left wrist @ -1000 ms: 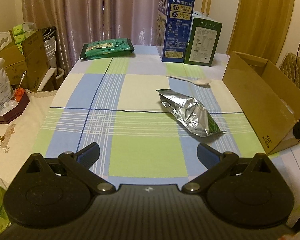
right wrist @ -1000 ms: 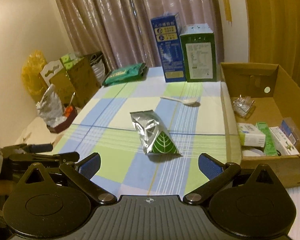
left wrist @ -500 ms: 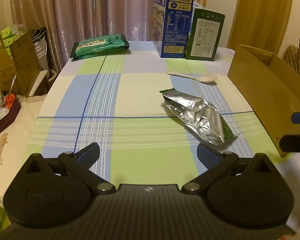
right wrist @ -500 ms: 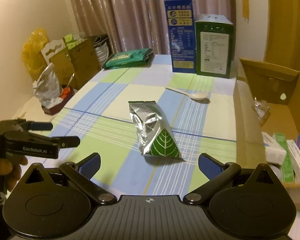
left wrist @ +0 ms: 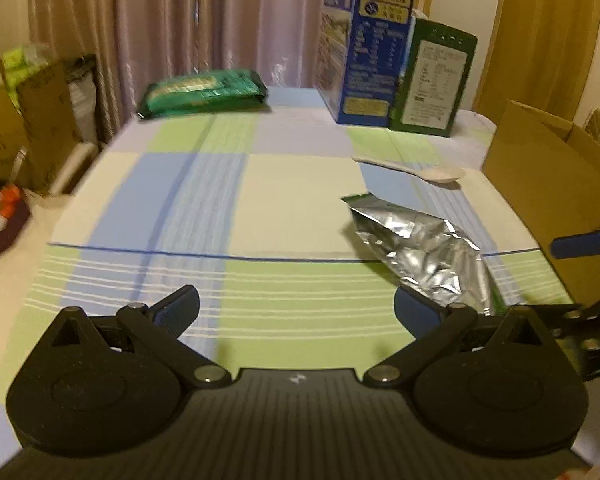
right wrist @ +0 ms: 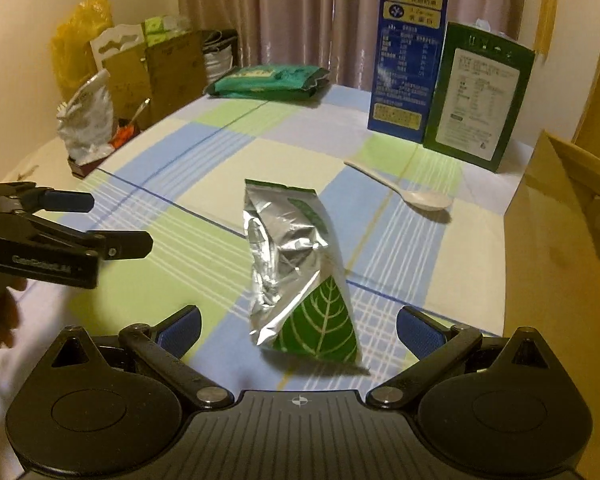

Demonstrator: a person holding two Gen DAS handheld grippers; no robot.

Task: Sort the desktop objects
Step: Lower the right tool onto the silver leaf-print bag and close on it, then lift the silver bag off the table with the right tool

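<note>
Within 1 second both released, empty tools, right gripper (right wrist: 298, 326) and left gripper (left wrist: 296, 306), closed toward the crinkled silver foil pouch with green leaf print (right wrist: 296, 276), which lies beside the brown cardboard box (left wrist: 540, 184); pickup judged imminent.

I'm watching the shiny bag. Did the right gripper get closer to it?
Yes. The right gripper came forward toward the silver bag, which lies larger and nearer between its open fingers.

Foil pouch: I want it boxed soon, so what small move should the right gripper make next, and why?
Probably ease the right gripper forward and down onto the foil pouch. Its jaws are open and empty, and the pouch lies flat on the tablecloth straight ahead, between them, untouched.
</note>
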